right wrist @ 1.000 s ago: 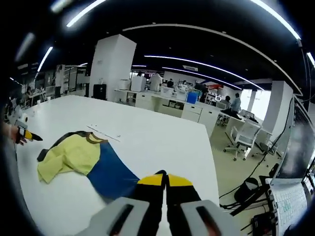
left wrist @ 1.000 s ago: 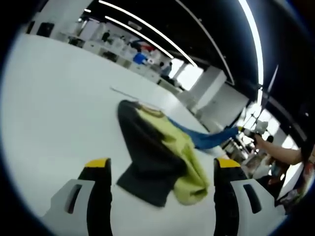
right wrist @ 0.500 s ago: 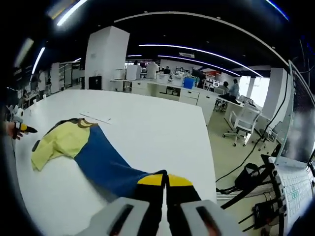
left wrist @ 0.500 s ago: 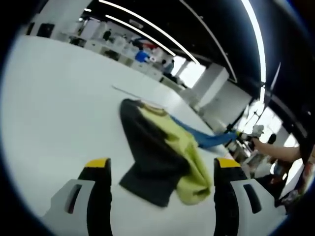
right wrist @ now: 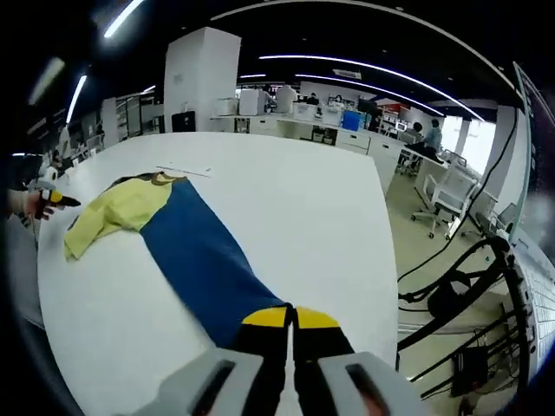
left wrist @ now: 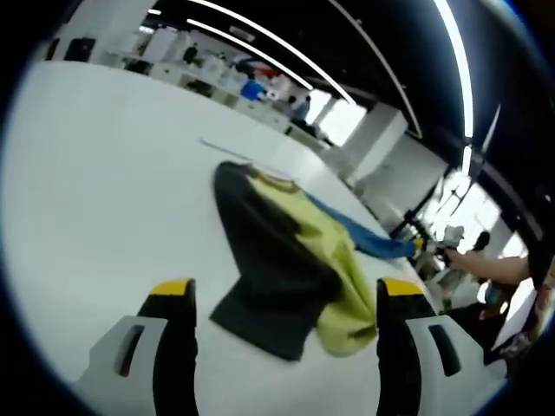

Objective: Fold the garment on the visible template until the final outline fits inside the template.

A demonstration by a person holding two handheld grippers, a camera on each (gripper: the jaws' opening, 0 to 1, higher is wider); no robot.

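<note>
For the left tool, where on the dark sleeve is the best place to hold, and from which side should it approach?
Probably the sleeve's squared end, which lies flat on the white table nearest the open left tool. Come straight forward and low over the table, since that edge faces the tool and is free of the yellow-green part. The right tool is shut on the blue part.

Left gripper (left wrist: 282, 299): jaws spread wide, rising from 6 o'clock, nothing between them; right gripper (right wrist: 290, 319): jaws pressed together on blue garment (right wrist: 204, 260) cloth; its holder's forearm (left wrist: 490, 267) at 3 o'clock.
</note>
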